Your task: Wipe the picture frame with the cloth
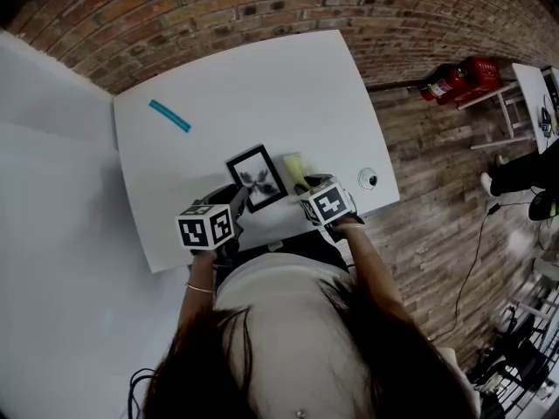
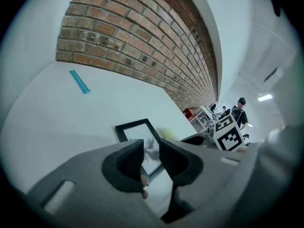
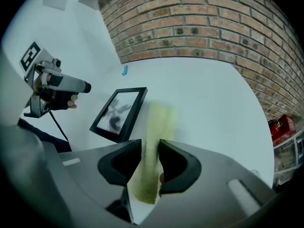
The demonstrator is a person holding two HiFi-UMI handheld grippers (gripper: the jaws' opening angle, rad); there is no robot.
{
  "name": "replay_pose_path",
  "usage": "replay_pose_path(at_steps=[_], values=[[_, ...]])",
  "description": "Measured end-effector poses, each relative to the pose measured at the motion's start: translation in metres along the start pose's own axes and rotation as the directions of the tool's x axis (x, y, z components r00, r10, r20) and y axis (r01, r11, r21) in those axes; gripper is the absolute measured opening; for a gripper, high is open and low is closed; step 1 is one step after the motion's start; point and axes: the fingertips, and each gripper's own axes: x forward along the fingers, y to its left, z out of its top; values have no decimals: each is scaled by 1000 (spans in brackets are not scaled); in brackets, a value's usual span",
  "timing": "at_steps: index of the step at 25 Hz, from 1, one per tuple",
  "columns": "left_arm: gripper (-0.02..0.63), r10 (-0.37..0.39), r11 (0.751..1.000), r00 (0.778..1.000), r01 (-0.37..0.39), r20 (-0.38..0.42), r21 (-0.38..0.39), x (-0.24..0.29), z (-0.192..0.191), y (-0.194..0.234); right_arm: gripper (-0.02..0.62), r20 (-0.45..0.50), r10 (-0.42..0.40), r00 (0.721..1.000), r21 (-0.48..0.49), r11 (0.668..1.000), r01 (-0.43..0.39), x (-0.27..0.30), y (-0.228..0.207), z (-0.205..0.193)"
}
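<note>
A black picture frame [image 1: 257,178] holding a dark print lies flat on the white table [image 1: 262,77] near its front edge. It also shows in the left gripper view [image 2: 137,137] and the right gripper view [image 3: 118,112]. A pale yellow cloth [image 1: 294,169] lies just right of the frame. My right gripper [image 3: 150,158] points steeply down over it. The cloth [image 3: 159,122] runs up between the jaws, blurred, and the pads stand apart from it. My left gripper [image 2: 151,156] hovers open and empty at the frame's near left corner [image 1: 236,201].
A teal stick [image 1: 169,116] lies at the table's far left. A round cable port [image 1: 369,179] sits near the right front corner. Brick wall runs behind the table. Red canisters [image 1: 458,80] and a person [image 1: 524,177] are off to the right on the wood floor.
</note>
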Motion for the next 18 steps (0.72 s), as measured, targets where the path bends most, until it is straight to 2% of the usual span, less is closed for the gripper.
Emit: replay_pose_path(at_steps=[3, 6, 12, 18], values=[[106, -1, 1000, 1000, 1, 2, 1, 0, 0, -1, 129, -13, 18, 1000, -4, 1000, -18, -2, 4, -1], [106, -1, 1000, 1000, 1, 8, 1, 1, 2, -1, 133, -15, -18, 1000, -19, 1000, 18, -6, -5, -1], [104, 2, 1000, 1000, -2, 20, 5, 0, 6, -3, 133, 19, 31, 999, -2, 1000, -31, -17, 4, 12], [87, 27, 999, 998, -29, 59, 34, -4, 15, -1, 112, 72, 17, 997, -25, 1000, -16, -27, 4, 30]])
